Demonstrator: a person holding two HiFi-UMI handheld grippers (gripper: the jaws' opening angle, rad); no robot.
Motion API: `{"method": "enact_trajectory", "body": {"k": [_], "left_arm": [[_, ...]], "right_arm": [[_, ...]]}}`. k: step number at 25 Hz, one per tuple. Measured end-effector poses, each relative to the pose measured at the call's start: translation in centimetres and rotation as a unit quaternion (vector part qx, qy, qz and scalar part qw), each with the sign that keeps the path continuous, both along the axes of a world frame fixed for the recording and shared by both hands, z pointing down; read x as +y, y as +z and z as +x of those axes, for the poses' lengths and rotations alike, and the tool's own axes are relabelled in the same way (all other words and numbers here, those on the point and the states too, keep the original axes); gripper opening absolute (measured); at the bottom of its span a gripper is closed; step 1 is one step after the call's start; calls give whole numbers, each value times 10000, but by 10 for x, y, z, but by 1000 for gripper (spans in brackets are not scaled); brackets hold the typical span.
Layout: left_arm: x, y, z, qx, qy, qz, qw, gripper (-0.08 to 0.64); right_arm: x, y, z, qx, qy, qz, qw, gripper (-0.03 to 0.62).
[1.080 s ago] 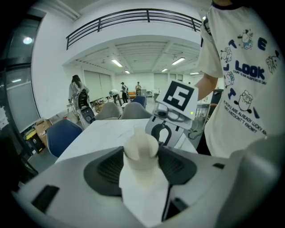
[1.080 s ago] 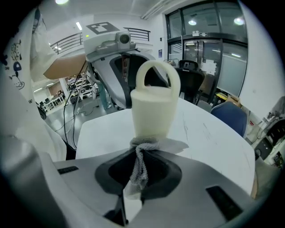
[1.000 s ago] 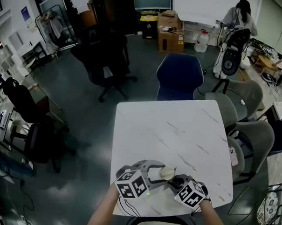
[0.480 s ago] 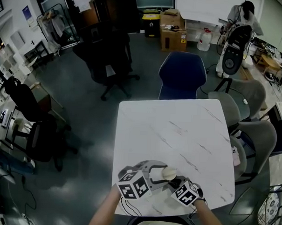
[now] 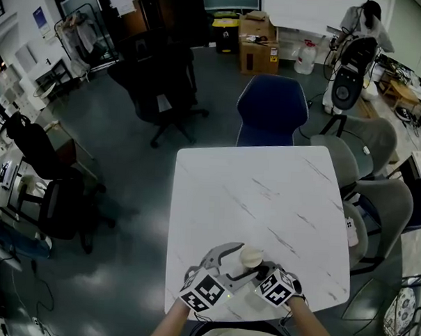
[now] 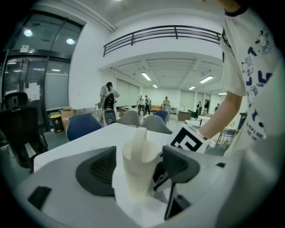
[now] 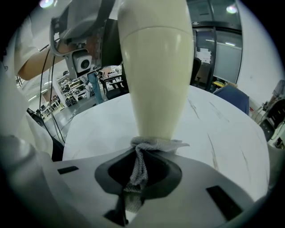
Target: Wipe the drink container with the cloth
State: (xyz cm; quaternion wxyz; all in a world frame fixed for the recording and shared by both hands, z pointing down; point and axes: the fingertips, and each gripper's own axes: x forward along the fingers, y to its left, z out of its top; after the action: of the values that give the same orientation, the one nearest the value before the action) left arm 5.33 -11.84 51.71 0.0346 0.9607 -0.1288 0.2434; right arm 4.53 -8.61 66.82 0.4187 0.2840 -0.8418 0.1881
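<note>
Drink container (image 5: 250,256): cream and smooth, wider above and narrower toward its lower end, with a narrow piece rising from its top. It is roughly upright at the near edge of the table, close to the person and between the two grippers.
Base: whether it rests on the tabletop cannot be told.
Cloth (image 7: 153,144): grey and knitted-looking, gathered into a strand. Its upper end spreads out against the narrow lower end of the container and touches it.
Right gripper (image 5: 261,272): its jaws are closed tight on the cloth, with the strand pinched between them. It points steeply down at the foot of the container from the person's right.
Left gripper (image 5: 243,260): its jaws stand wide and have just been opening. The container is between them with one dark pad on either side, and neither pad clearly presses on it.
Marker cubes: one on each gripper, just before the person's wrists at the bottom of the head view.
Forearms: both come in from the bottom edge, close together.
Table (image 5: 265,194): white with thin grey marble veins.
Blue chair (image 5: 271,111): pushed up to the far edge of the table.
Grey chairs (image 5: 376,199): along the table's right side.
Black office chair (image 5: 162,78): well apart, on the grey floor at the far left.
Cardboard box (image 5: 259,47): on the floor beyond the blue chair.
Person in the background (image 5: 366,24): far right corner, beside equipment.
</note>
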Motion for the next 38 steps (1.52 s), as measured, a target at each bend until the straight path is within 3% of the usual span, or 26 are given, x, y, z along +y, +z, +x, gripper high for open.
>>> {"method": "enact_trajectory", "body": {"k": [5,8,11,13,21,31,38], "left_arm": [[2,10,2,101,-759,8,9971,301],[-5,9,0,251,-1296,69,9912,301],[-7,6,1,398,-1467,49,9884,299],[-7,-1,3,488,-1396,65,9890,268],[-6,-1,2,546,-1060,83,9928,264],[-5,0,1,367,-132,-35,9992,261],[-3,1,0,161,734,-96,9971,258]], "right_arm": [[-1,0,0,-19,30,13,10000,46],[-1,1,0,-22,23,12,10000,47],[-1,0,0,-30,21,-2,10000,47],[-1,-1,0,-34,22,-7,10000,47],[-1,-10,0,-85,-52,1,10000,46],[-3,-36,5,-198,-286,86,9994,47],[-6,-67,9,-168,-575,288,9978,46]]}}
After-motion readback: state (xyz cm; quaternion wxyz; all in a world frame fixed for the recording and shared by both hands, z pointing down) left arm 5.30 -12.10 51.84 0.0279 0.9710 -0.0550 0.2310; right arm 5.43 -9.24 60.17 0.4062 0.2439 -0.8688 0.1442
